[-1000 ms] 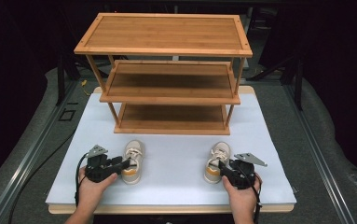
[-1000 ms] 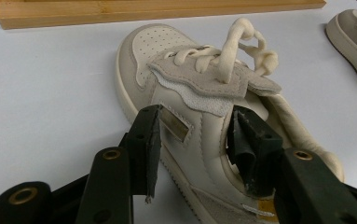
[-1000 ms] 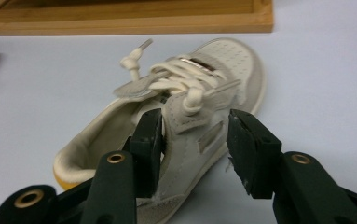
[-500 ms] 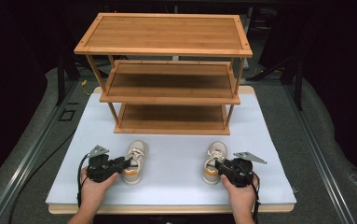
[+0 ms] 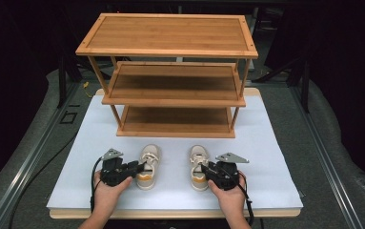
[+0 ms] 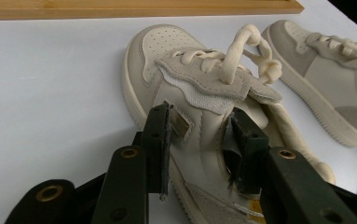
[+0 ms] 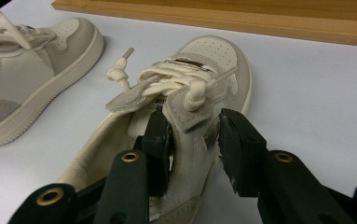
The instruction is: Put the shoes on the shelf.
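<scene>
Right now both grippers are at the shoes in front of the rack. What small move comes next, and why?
Probably finish closing the right gripper. One jaw sits inside the right shoe and the other outside its side wall, with a gap visible; the jaws have just been closing. The left gripper straddles the left shoe wall closely already. Both shoes rest on the white board, so lifting toward the rack should wait.

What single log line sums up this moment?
left gripper: just closed on left shoe side wall | right gripper: fingers just closing, right shoe wall between them
</scene>
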`<state>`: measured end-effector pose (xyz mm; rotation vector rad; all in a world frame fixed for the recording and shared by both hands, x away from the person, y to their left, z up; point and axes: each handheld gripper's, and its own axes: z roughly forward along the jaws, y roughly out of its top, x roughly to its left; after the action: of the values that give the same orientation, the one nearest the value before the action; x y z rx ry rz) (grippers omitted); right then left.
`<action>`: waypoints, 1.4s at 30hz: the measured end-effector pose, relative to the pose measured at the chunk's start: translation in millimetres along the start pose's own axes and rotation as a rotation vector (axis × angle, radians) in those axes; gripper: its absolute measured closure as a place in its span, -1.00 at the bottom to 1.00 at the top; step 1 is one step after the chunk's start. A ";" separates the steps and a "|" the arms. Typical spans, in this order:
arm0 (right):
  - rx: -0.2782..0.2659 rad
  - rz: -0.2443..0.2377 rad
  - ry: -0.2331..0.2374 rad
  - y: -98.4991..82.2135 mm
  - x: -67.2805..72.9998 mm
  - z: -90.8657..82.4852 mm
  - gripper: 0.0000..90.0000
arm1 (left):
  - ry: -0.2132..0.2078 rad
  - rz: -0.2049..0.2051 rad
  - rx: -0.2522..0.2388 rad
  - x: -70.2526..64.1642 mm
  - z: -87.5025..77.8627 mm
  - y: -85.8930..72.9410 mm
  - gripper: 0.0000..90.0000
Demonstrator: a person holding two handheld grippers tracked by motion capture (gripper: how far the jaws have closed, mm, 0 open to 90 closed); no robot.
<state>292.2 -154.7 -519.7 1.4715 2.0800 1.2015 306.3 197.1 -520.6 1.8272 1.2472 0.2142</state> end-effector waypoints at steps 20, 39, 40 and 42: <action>-0.009 0.016 0.071 5.1 21.4 20.0 0.43 | -0.046 0.010 0.005 -24.2 20.8 4.0 0.41; -0.017 0.077 0.119 5.6 31.8 27.5 0.40 | -0.064 -0.008 0.010 -32.8 27.5 6.3 0.37; -0.018 0.080 0.113 5.8 32.1 28.1 0.40 | -0.062 -0.014 0.008 -32.7 28.3 7.0 0.37; -0.017 0.088 0.112 6.4 32.2 29.0 0.40 | -0.063 -0.015 0.004 -32.2 29.7 7.7 0.37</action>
<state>302.1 -112.4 -525.6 1.5356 2.0896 1.3604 313.0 153.1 -522.1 1.8136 1.2178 0.1452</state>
